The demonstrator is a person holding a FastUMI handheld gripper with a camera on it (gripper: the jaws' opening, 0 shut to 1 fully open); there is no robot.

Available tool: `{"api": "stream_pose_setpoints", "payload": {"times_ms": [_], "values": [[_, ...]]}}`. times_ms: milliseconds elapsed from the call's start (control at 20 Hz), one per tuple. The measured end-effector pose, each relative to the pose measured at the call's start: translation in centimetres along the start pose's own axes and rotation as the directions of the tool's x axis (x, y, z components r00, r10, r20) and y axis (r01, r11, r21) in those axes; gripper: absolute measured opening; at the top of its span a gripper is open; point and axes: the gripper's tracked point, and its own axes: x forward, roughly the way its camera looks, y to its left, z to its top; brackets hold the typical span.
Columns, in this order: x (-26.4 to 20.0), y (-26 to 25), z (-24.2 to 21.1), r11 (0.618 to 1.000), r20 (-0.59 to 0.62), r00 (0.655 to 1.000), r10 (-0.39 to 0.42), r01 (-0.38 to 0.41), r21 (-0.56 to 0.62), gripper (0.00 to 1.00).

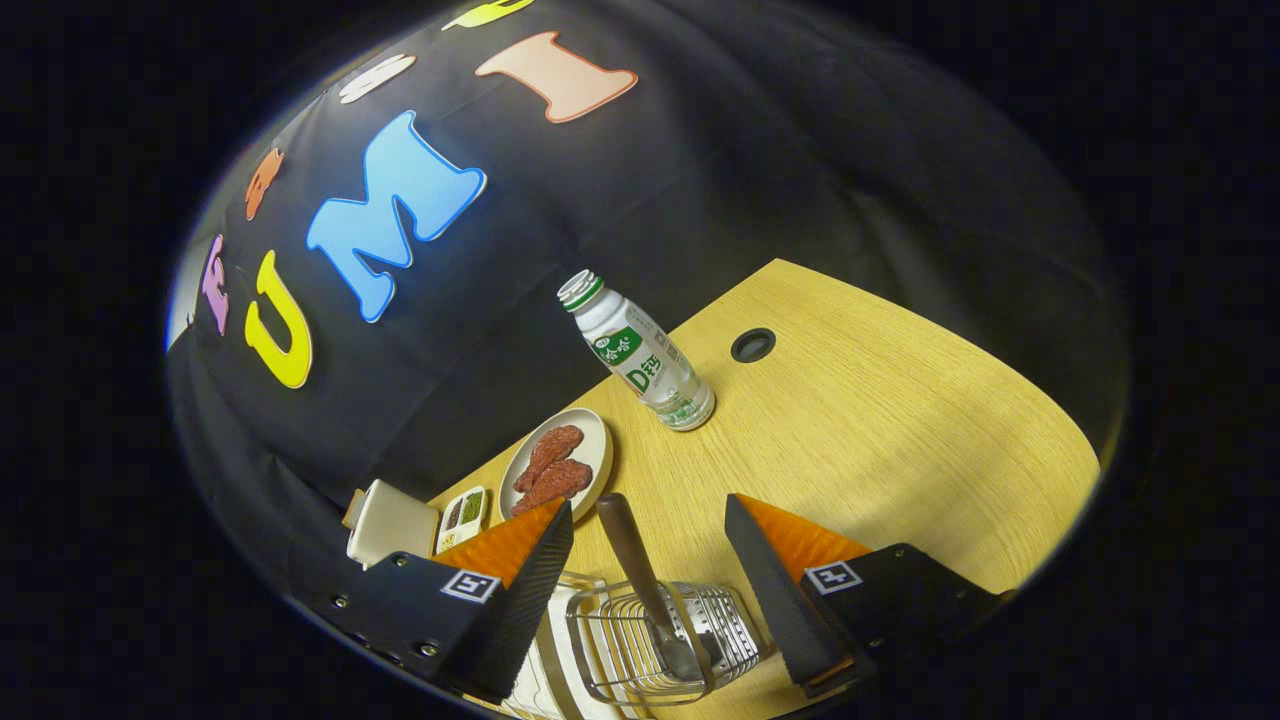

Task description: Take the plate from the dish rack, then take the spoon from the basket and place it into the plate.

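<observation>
Gripper (648,525) fingers spread wide, touching nothing, spoon (645,590) handle between them, standing in wire basket (655,635), bottle (640,352) well beyond basket

The worktop (880,440) is pale wood-grain laminate, matt. The basket (650,630) between the gripper (648,520) fingers, which stand apart, is shiny metal wire; the spoon (640,580) in it looks like dull brushed metal. The bottle (640,350) is glossy plastic with a ribbed cap. The plate (590,445) has a smooth, satin glaze. The wall (800,170) is matt black cloth.
</observation>
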Motion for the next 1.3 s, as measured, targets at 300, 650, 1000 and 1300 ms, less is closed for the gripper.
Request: {"api": "stream_pose_setpoints", "payload": {"times_ms": [300,650,1000,1300], "values": [[1.0,0.6,-1.1,0.999,-0.019,1.000,0.015,-0.016,-0.040,0.44],[0.3,0.9,-0.7,0.978,0.041,0.999,-0.012,0.020,-0.206,0.07],[-2.1,2.1,2.0,0.970,0.104,0.994,0.017,0.009,-0.245,0.07],[-6.4,4.4,4.5,0.965,0.171,0.984,0.059,-0.012,-0.263,0.07]]}}
